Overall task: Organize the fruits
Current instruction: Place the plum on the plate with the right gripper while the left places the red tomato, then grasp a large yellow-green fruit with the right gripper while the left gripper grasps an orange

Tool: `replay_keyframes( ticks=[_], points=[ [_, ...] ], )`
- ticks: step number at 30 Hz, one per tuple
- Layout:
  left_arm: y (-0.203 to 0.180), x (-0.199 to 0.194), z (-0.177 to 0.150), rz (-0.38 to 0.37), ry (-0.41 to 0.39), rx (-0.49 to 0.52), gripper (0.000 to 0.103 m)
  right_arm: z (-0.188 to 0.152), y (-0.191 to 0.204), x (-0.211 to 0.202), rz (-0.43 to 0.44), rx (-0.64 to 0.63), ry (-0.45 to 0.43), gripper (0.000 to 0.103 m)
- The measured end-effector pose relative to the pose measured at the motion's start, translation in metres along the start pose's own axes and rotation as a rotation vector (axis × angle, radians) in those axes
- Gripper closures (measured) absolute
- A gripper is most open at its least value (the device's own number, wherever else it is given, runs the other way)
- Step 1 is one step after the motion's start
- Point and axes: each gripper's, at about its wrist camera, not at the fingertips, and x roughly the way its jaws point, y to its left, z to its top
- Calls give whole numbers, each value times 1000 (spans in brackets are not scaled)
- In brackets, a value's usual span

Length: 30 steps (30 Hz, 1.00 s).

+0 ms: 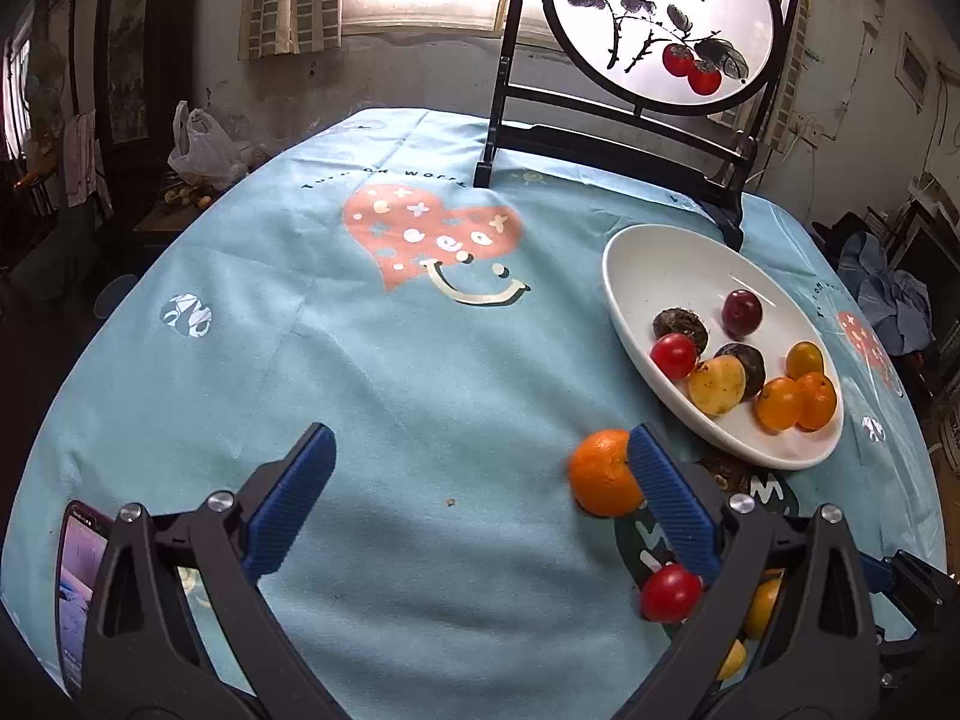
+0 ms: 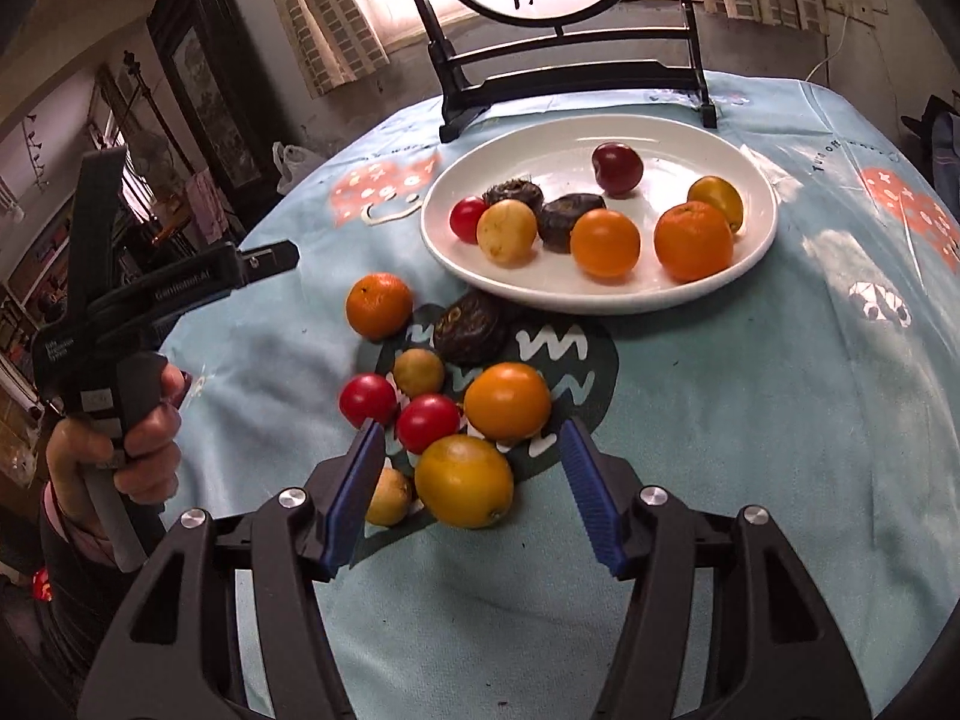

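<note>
We held both grippers, left and right, spread open and empty; loose fruit crowded the table's near edge, before the part-filled white plate.

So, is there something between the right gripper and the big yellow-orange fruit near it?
Nothing visible. The right gripper is open and the yellow-orange fruit lies right at its fingertips. An orange fruit and a red tomato crowd just behind it.
</note>
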Motion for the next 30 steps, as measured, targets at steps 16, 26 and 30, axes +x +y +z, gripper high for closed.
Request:
replay_keyframes(
  ticks=[16, 26, 30],
  points=[
    [-2, 3, -2, -4, 23, 2, 4, -11, 8, 23, -18, -56, 106, 52],
    [-5, 9, -3, -11, 41, 18, 4, -5, -10, 8, 22, 34, 37, 63],
    [-17, 14, -9, -69, 49, 64, 4, -2, -25, -3, 6, 109, -9, 63]
  ],
)
